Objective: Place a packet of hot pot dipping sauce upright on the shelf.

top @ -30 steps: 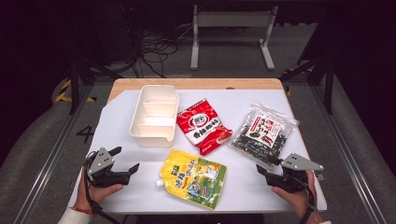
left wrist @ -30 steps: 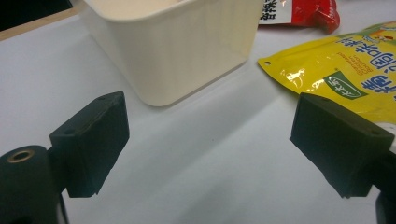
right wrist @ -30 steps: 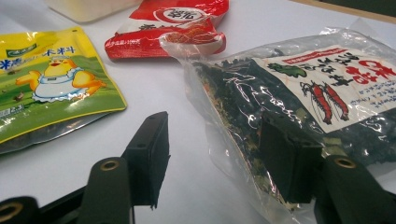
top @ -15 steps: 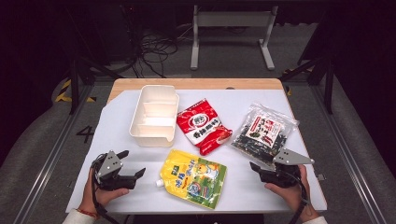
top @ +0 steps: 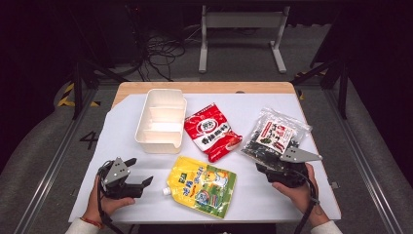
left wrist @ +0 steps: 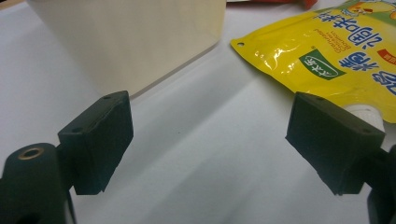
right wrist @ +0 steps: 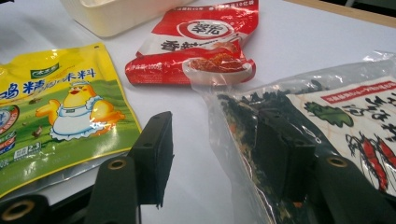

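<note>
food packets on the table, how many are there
3. A yellow pouch lies near the front between the two grippers, a red packet lies mid-table beside the white container, and a clear seaweed bag lies at the right.

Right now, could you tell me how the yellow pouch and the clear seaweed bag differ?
The yellow pouch is opaque, with a white spout; the clear seaweed bag shows its dark contents. The yellow pouch lies untouched, whereas the right hand-held gripper has one jaw under the clear seaweed bag's edge. Both lie flat on the white table.
</note>
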`<state>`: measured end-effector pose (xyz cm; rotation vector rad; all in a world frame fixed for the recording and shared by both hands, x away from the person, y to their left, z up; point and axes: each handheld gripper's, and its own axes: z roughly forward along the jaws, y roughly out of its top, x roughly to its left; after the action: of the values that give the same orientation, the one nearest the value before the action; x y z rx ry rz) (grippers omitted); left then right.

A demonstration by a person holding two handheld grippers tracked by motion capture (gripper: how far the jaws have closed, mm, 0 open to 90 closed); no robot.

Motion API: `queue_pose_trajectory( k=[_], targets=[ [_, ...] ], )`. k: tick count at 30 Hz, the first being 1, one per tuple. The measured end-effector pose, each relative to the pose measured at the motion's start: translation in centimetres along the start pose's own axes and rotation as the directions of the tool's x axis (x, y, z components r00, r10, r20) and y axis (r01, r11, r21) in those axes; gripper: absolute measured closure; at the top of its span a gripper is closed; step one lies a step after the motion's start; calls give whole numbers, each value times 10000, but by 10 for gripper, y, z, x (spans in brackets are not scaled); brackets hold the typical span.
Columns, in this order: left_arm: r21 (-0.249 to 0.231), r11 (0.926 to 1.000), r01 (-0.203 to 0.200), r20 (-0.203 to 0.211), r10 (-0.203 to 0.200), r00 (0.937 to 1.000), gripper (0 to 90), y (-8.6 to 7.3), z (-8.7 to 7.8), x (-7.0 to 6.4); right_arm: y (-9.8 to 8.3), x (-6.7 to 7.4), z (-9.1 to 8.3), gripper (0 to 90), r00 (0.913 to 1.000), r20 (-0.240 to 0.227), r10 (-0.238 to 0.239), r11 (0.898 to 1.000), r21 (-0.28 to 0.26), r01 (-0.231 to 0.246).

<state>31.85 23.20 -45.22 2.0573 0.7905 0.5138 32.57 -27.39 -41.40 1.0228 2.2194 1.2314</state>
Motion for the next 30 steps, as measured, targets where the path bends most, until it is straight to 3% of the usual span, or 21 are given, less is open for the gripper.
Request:
queue_pose_trajectory(
  k=[11,17,18,19,22,26,28,30],
  targets=[
    [103,9999,-29,159,27,9999,160,0,2,0,33,-4,24,460,9997,-130,-222,9998,-1,222],
    [68,10000,55,341,-57,9994,160,4,6,0,57,-14,61,432,9990,-49,-447,9979,475,449],
    [68,10000,55,341,-57,9994,160,4,6,0,57,-14,61,432,9990,-49,-447,9979,475,449],
    [100,9999,-68,331,64,9994,160,5,7,0,65,-17,77,421,9995,-109,-284,9973,680,291],
    [162,9998,-114,393,108,9992,160,6,10,-1,72,-19,92,401,9996,-280,-68,9968,797,90],
    [161,9997,-202,442,195,9988,160,6,10,-2,79,-23,124,382,9995,-230,228,9859,1662,-187],
    [116,9998,-187,473,181,9987,160,6,10,-2,80,-23,136,372,10000,-64,43,9784,2067,-29],
    [137,9997,-207,489,200,9986,160,6,10,-2,81,-25,145,360,9994,-149,317,9717,2347,-273]
  ],
)
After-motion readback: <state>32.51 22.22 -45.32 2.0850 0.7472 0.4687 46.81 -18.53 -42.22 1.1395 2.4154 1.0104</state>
